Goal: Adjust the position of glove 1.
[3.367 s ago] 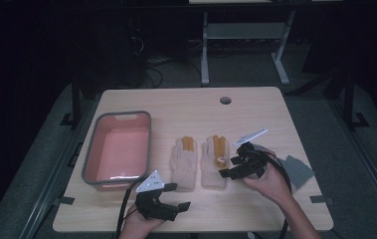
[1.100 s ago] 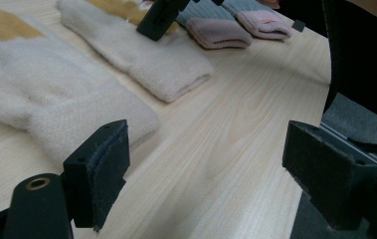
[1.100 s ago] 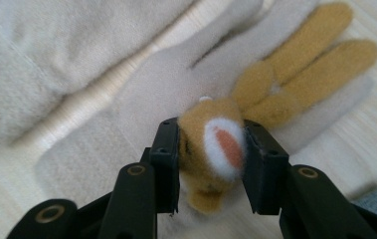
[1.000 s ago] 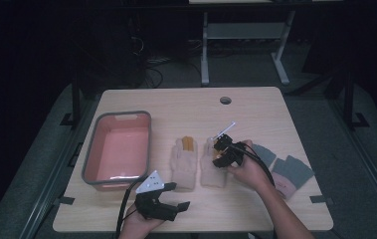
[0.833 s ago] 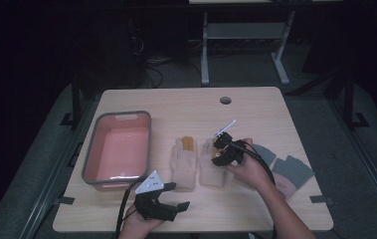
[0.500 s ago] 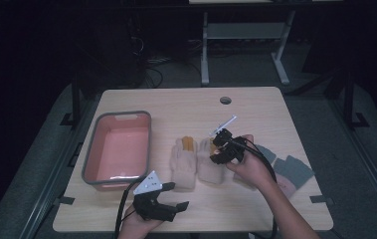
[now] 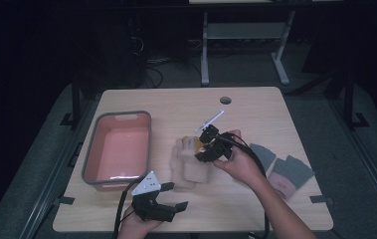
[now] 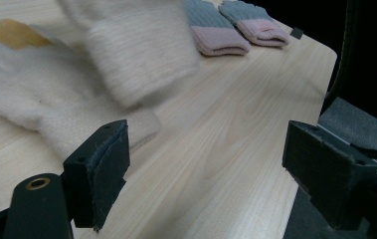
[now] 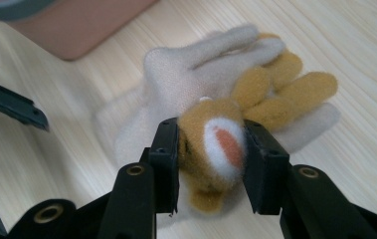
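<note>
Two cream gloves with mustard fingertips are at the table's middle. My right gripper (image 7: 207, 149) (image 9: 211, 159) is shut on the mustard fingertip end of the right-hand glove (image 7: 199, 168) (image 9: 211, 144) and holds it off the table; the cuff hangs down (image 8: 131, 55). The other cream glove (image 7: 180, 160) (image 9: 186, 74) (image 8: 32, 107) lies flat just below and to the left. My left gripper (image 7: 175, 195) (image 8: 206, 164) rests open near the table's front edge, with nothing between its pads, which point toward the gloves' cuffs.
A pink bin with a grey rim (image 7: 118, 114) (image 9: 71, 25) stands at the left of the table. Two grey gloves with pink cuffs (image 7: 285, 172) (image 8: 221, 30) lie at the right, near the edge. A round cable hole (image 7: 225, 100) is at the back.
My right gripper came in from the right, closed on the right cream glove's fingertips and has lifted it up and slightly left. The left gripper has stayed put.
</note>
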Tool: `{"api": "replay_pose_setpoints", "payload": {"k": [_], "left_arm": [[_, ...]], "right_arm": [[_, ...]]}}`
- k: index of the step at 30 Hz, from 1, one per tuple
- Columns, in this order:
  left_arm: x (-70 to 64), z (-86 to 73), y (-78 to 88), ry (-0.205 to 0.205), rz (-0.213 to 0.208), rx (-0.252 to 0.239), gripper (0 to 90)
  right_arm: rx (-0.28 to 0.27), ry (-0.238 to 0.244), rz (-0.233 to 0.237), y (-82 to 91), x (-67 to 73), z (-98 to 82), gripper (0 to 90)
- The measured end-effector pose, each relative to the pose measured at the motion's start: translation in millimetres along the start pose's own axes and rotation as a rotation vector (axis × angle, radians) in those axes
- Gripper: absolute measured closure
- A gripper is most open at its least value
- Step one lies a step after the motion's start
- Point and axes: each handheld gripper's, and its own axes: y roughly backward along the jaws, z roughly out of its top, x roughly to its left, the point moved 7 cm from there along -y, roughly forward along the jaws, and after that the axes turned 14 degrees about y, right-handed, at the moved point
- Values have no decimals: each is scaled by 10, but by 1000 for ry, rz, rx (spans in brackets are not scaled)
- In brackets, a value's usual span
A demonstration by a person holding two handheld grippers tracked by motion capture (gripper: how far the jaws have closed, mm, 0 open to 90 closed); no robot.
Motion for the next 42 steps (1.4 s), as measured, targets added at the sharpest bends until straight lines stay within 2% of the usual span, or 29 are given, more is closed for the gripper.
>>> {"api": "replay_pose_setpoints", "payload": {"k": [5, 9, 11, 21, 24, 32, 39, 42], "left_arm": [[-4, 2, 3, 10, -2, -7, 185], [-5, 5, 10, 15, -4, -10, 185], [16, 3, 19, -1, 3, 3, 185], [14, 13, 22, 21, -1, -9, 186], [23, 20, 25, 16, 2, -13, 185], [25, 5, 11, 14, 2, -3, 186], [20, 5, 9, 15, 2, -4, 185], [19, 7, 12, 16, 2, -7, 186]], "right_arm": [[-3, 23, 23, -140, 47, 138, 618], [11, 11, 49, -265, 57, 192, 617], [13, 9, 57, -323, 54, 206, 615], [61, -23, 78, -587, -20, 161, 599], [73, -30, 89, -648, -20, 135, 590], [91, -35, 102, -759, -3, 66, 562], [86, -35, 109, -760, 4, 48, 494], [70, -26, 96, -723, 3, 83, 465]]}}
